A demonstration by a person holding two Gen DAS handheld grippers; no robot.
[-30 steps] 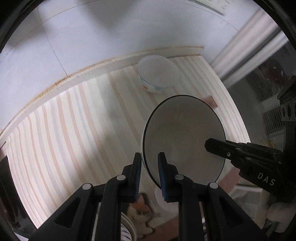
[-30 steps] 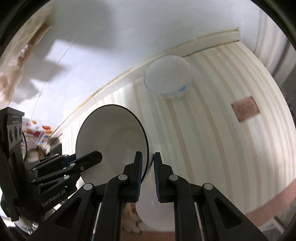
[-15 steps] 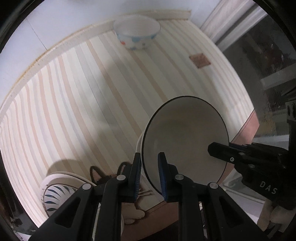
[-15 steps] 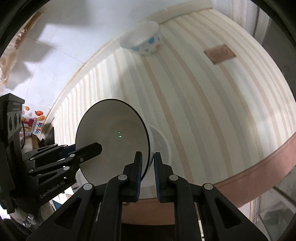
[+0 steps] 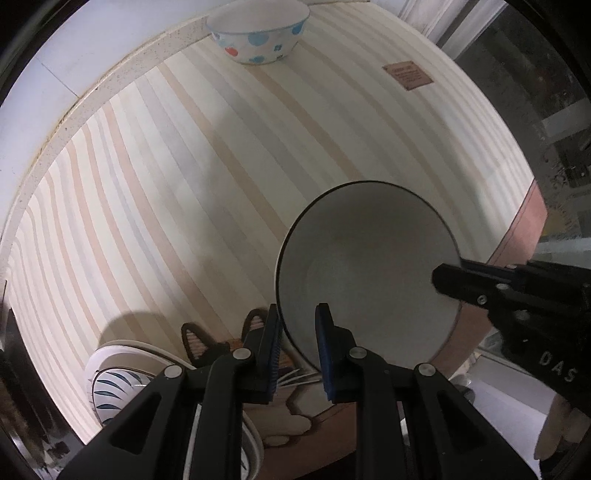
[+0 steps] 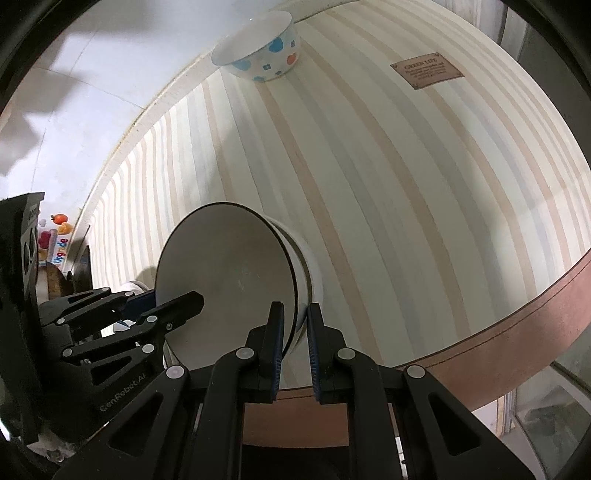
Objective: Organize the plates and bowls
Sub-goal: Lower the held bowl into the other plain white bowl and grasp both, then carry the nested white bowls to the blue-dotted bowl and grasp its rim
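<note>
While both pairs of tongs are nearly closed, each pinches the rim of the same dark-rimmed bowl (image 5: 365,273). The left gripper (image 5: 298,345) clamps the near rim, one blue pad inside and one outside; the right gripper (image 6: 295,338) does the same on the opposite side, its black finger reaching in over the rim in the left view.

Judging by its look, the bowl is glazed ceramic: stiff, fairly heavy, slick under the pads and liable to chip or break if dropped. A thin rim held at two opposite points seems a sensible hold, since one pinch alone would let it swing.

It sits over the near part of the striped mat (image 5: 207,192), close to the mat's brown near edge (image 6: 517,314). Whether its foot touches the mat I cannot tell. Its mouth opens up toward the cameras, so its axis runs roughly upright. The right view shows a pale cylindrical base under it.

Further out, a spotted bowl (image 5: 258,31) stands upright at the far edge of the mat, well apart. A blue-patterned plate (image 5: 118,384) lies at the near-left corner, beside a cat-shaped mat (image 5: 288,417).
</note>
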